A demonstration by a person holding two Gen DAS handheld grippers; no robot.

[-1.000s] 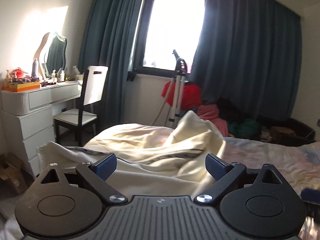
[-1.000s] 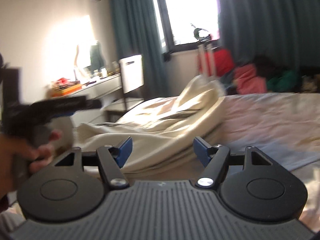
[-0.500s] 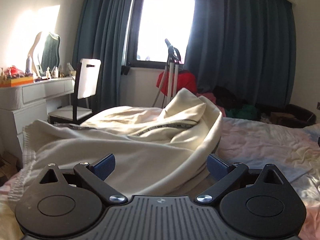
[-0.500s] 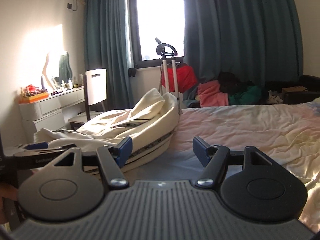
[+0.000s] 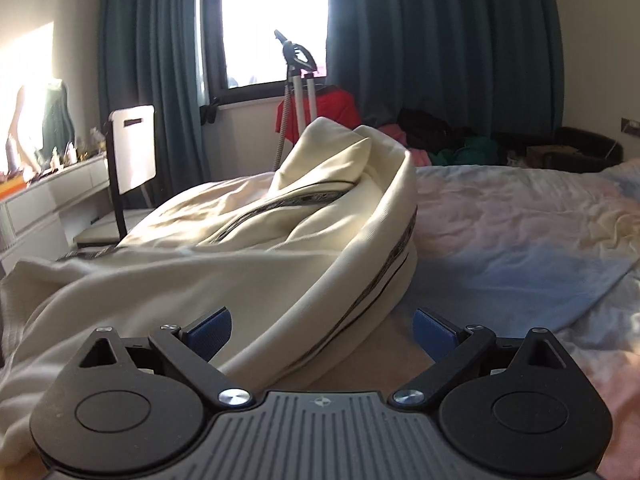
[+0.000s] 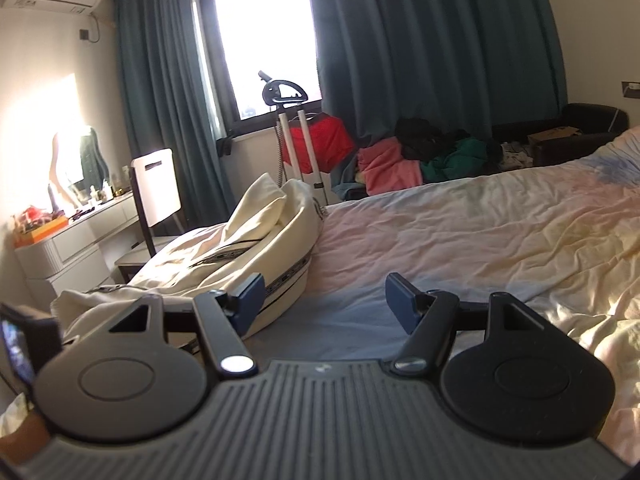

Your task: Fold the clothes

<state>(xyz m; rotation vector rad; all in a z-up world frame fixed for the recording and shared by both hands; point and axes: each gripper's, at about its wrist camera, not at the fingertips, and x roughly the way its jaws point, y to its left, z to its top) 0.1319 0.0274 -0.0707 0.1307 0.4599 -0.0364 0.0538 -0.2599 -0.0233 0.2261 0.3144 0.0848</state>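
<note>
A cream garment with dark patterned trim (image 5: 224, 264) lies crumpled in a heap on the left part of the bed (image 5: 520, 232). My left gripper (image 5: 322, 328) is open, low over the bed, with the garment's trimmed edge lying between its blue pads (image 5: 210, 328). In the right wrist view the same cream garment (image 6: 248, 256) sits ahead and to the left on the bed (image 6: 480, 232). The right gripper (image 6: 324, 300) is open over bare sheet, its left pad (image 6: 250, 300) just in front of the garment's edge. It grips nothing.
A white chair (image 6: 156, 188) and a white dressing table with a mirror (image 6: 76, 236) stand left of the bed. A garment steamer (image 6: 288, 120) and a pile of red, pink and green clothes (image 6: 400, 160) sit under the window with dark curtains. Part of the left-hand device (image 6: 20, 344) shows at the far left.
Both grippers have moved rightwards and closer along the bed. The garment now fills the left gripper's foreground, and the right view has steadied and swung toward the bare sheet.
</note>
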